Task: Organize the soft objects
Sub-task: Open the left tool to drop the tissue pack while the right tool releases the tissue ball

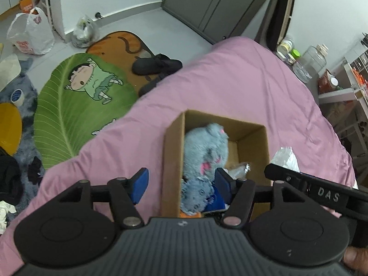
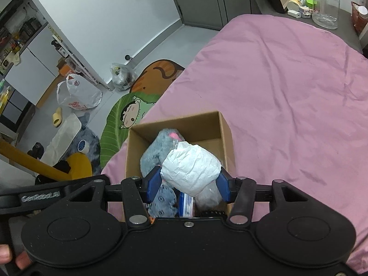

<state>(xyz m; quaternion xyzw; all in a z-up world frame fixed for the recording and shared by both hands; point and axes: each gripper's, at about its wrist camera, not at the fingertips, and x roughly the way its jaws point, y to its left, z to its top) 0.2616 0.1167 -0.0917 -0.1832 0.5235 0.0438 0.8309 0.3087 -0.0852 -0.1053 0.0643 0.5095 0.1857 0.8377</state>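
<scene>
Right gripper (image 2: 189, 184): low centre of the right view, we had its blue pads clamped on both sides of a white packet (image 2: 191, 168), held over the box.
Left gripper (image 1: 181, 184): low centre of the left view, we saw its jaws apart and gripping nothing; the left pad (image 1: 140, 185) stood over the pink sheet, the right pad inside the box beside the plush.
Plush (image 1: 204, 151): grey with pink patches, it lay in the box along its left wall, reaching from the near end to about the middle.
Box (image 1: 172, 161): open brown cardboard, it sat on the bed near the bed's left edge, with a blue-and-white item and crinkled clear plastic at its near end.
Bed (image 1: 241, 80): its pink sheet, wrinkled, filled the centre and right of both views.
Mats: a green leaf mat (image 1: 69, 105) with a cartoon child lay on the floor left of the bed, an orange mat (image 1: 119, 43) just beyond it.
Shoes (image 1: 156, 65): black, on the orange mat by the bed's edge.
Bag (image 1: 32, 34): white plastic, upper left on the floor.
Jar (image 2: 326, 4): clear, upper right beyond the bed.
</scene>
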